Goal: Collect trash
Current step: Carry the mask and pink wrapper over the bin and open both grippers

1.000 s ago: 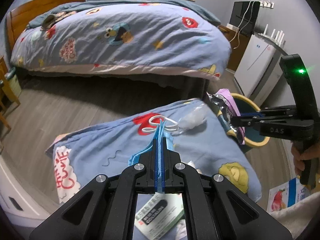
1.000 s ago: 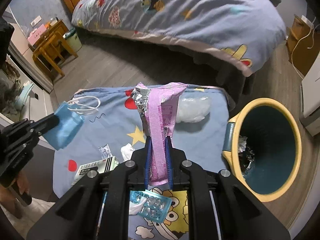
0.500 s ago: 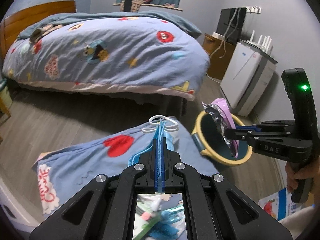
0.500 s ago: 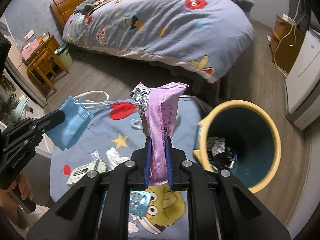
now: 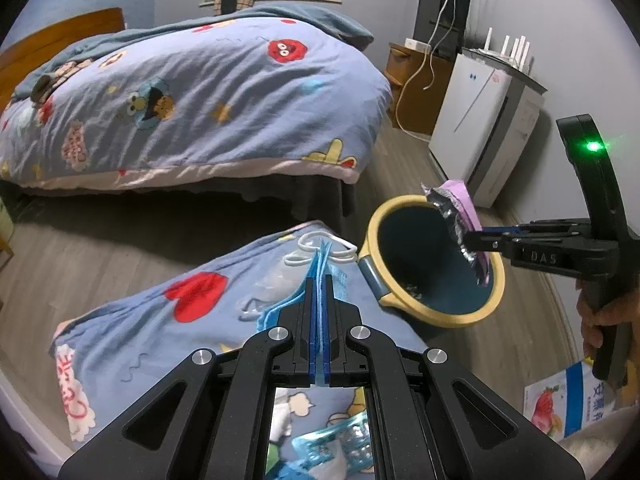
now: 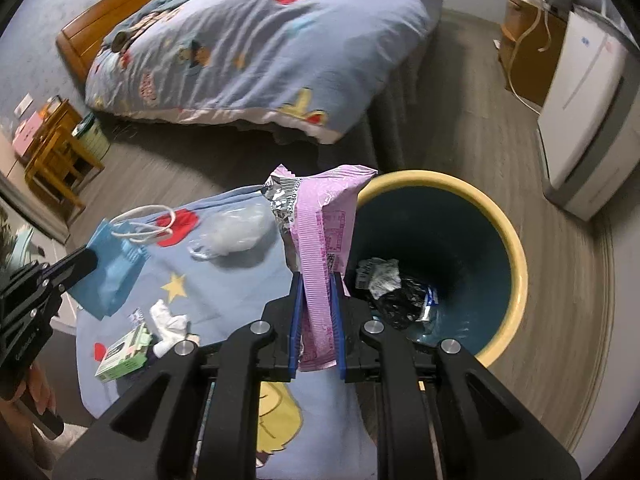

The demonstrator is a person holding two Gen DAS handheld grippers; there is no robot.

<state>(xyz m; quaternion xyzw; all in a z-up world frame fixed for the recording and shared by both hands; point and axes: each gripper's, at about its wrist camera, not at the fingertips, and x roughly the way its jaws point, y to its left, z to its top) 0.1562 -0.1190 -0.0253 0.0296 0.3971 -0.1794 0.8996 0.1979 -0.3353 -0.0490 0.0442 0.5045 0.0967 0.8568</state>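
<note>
My right gripper (image 6: 317,276) is shut on a pink snack wrapper (image 6: 320,220) with a silver torn top, held over the near rim of a yellow bin (image 6: 512,248) with a dark teal inside. In the left wrist view the wrapper (image 5: 460,216) hangs above the bin (image 5: 432,320) mouth. My left gripper (image 5: 319,276) is shut on a blue face mask (image 5: 320,256) with white ear loops, above the cartoon-print cloth (image 5: 160,320). The right wrist view shows the mask (image 6: 112,268) at the left over the cloth (image 6: 224,280).
On the cloth lie a clear plastic bag (image 6: 236,232), crumpled white tissue (image 6: 168,320), a green-white box (image 6: 124,352) and a blister pack (image 5: 340,444). The bin holds crumpled trash (image 6: 396,292). A bed (image 5: 192,96), a white appliance (image 5: 480,120) and a wooden chair (image 6: 56,148) stand around.
Both grippers have swung to the right with their loads. The wrapper went from above the cloth to above the bin's mouth; the mask now hangs near the cloth's edge beside the bin.
</note>
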